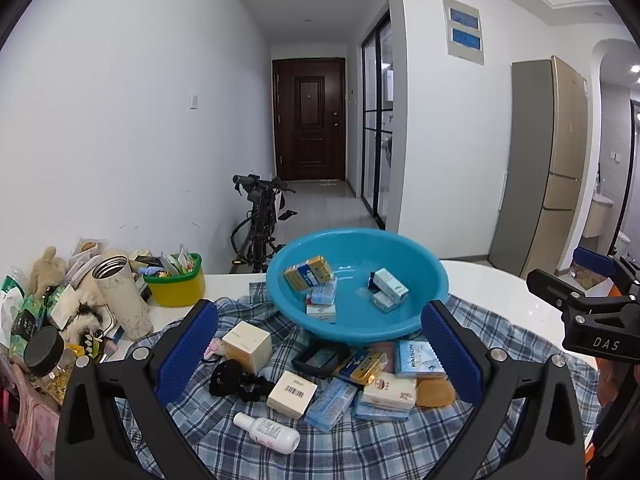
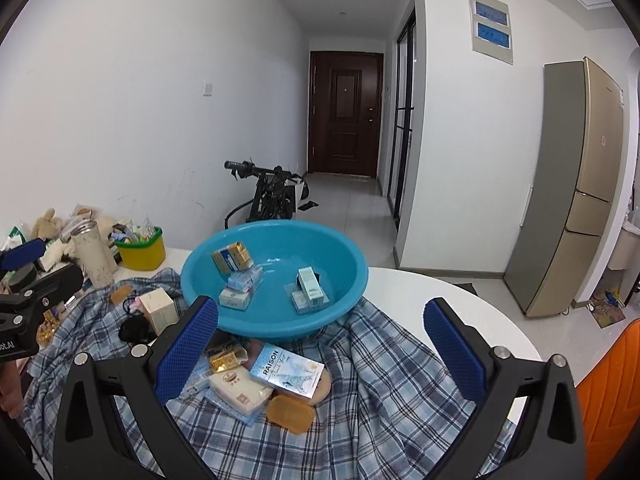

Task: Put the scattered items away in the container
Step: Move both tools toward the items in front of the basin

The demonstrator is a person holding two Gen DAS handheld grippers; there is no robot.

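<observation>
Left wrist view: the left hand-held gripper [image 1: 318,354] hangs over the blue-and-white checked cloth [image 1: 360,452], its blue-padded jaws spread wide with nothing between them
Right wrist view: the right hand-held gripper [image 2: 320,350] hovers above the same cloth, jaws likewise wide apart and empty
Container: a round turquoise plastic basin [image 1: 424,276] sits on the checked cloth at the far side of the white counter [image 1: 500,288]
Inside the basin: a gold-and-blue carton [image 1: 308,274] leaning on a pale blue packet [image 1: 323,294], a white-and-red flat box [image 1: 321,312] under them, and two small teal-and-white boxes [image 1: 388,290] toward the right
Scattered items near the basin: a light blue flat box printed RAISON [image 1: 418,359], a shiny gold packet [image 1: 362,365], a cream-coloured packet with a red round mark [image 1: 390,394], an amber translucent soap case [image 1: 435,392], and a black-framed rectangular case [image 1: 320,358]
Scattered items nearer the left jaw: a cream cardboard cube box [image 1: 247,346], a black fabric scrunchie [image 1: 236,380], a white box with a barcode [image 1: 292,394], a pale blue wrapped packet [image 1: 331,404], and a small white bottle [image 1: 267,432] lying on its side
Counter, far left: a yellow tub with a green rim [image 1: 176,286] full of sachets, a cream steel-lined flask [image 1: 122,298], a beige plush toy [image 1: 48,268]
Background: a dark folded bicycle [image 1: 260,216] by the white wall
</observation>
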